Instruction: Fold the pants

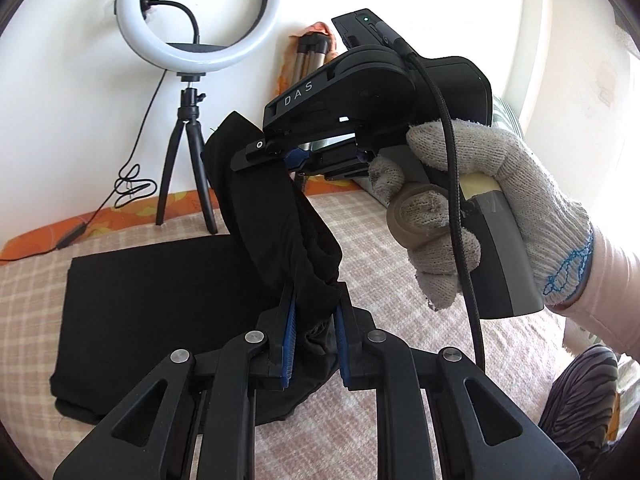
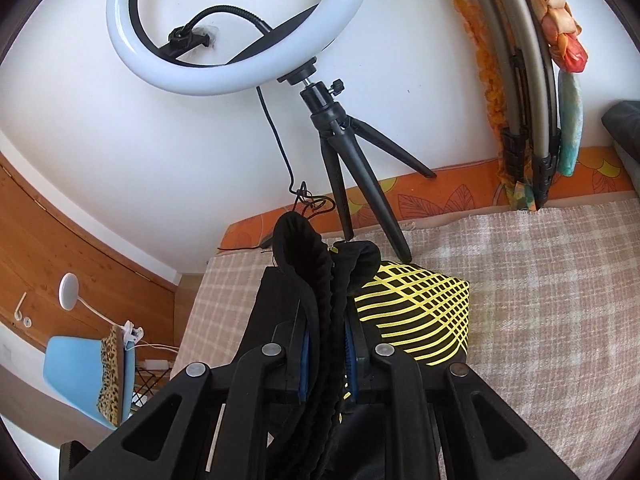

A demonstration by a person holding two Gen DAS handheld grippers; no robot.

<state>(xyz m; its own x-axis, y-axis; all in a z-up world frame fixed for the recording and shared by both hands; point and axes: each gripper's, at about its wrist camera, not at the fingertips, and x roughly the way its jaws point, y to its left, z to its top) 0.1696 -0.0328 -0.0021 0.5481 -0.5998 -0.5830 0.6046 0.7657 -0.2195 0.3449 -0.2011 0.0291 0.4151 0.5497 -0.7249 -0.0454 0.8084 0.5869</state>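
The black pants [image 1: 160, 292] lie partly flat on the checked bed cover, with one end lifted. My left gripper [image 1: 316, 312] is shut on a bunched edge of the pants near the bottom of the left wrist view. My right gripper [image 1: 280, 156], held by a gloved hand [image 1: 472, 208], is shut on the same raised strip of cloth higher up. In the right wrist view my right gripper [image 2: 328, 344] pinches the gathered black waistband [image 2: 308, 256]. The pants' yellow grid print [image 2: 420, 308] shows just beyond the fingers.
A ring light [image 1: 196, 12] on a black tripod [image 1: 188, 168] stands at the back of the bed [image 1: 400, 240]; it also shows in the right wrist view [image 2: 224, 28]. Its cable [image 1: 120, 196] trails left. A folded tripod [image 2: 528, 120] leans on the wall. A blue chair [image 2: 80, 376] stands beside the bed.
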